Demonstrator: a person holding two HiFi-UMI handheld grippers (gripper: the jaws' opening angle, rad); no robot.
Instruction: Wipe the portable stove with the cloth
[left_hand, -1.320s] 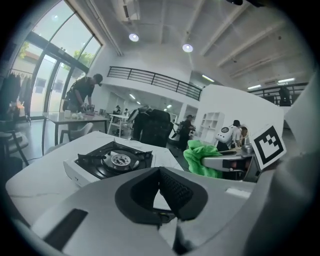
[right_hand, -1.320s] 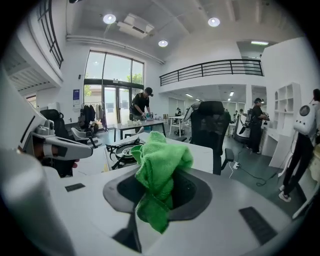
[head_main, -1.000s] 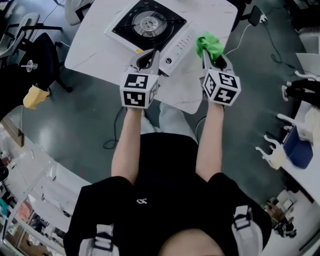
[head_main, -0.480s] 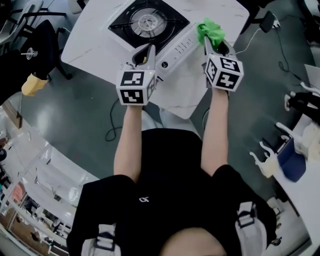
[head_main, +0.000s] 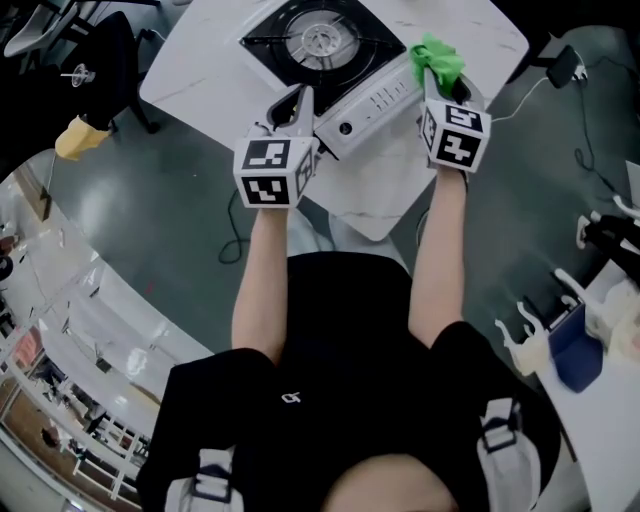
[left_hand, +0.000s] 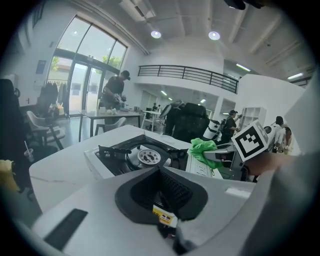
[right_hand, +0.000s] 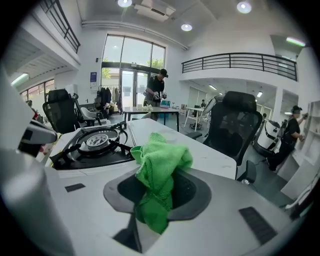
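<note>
**Grippers.** The right gripper has its jaws clamped on the cloth. The green fabric bunches above the jaw tips, and a shorter tail hangs below them. The left gripper has its jaws pressed together with nothing between them.

**Position of the cloth.** In the head view the cloth is held at the control-panel end of the portable stove. Contact with the stove cannot be confirmed. The left gripper's tips lie just beside the stove's near edge, close to the knob.

**Surface and room.** The stove stands on a white table with rounded corners. The table stands on a grey floor. The room is an open, high-ceilinged office with tall glazed doors, a railed mezzanine and black office chairs. A person stands at a distant table.

**Orientation of the stove.** In the head view the long axis runs diagonally, from upper left to lower right. The black burner plate takes the upper-left part. The white control panel takes the lower-right end, which points towards the right gripper.

**Count.**
- Stove: one, with one burner and one knob
- Cloth: one
- Grippers: two
</note>
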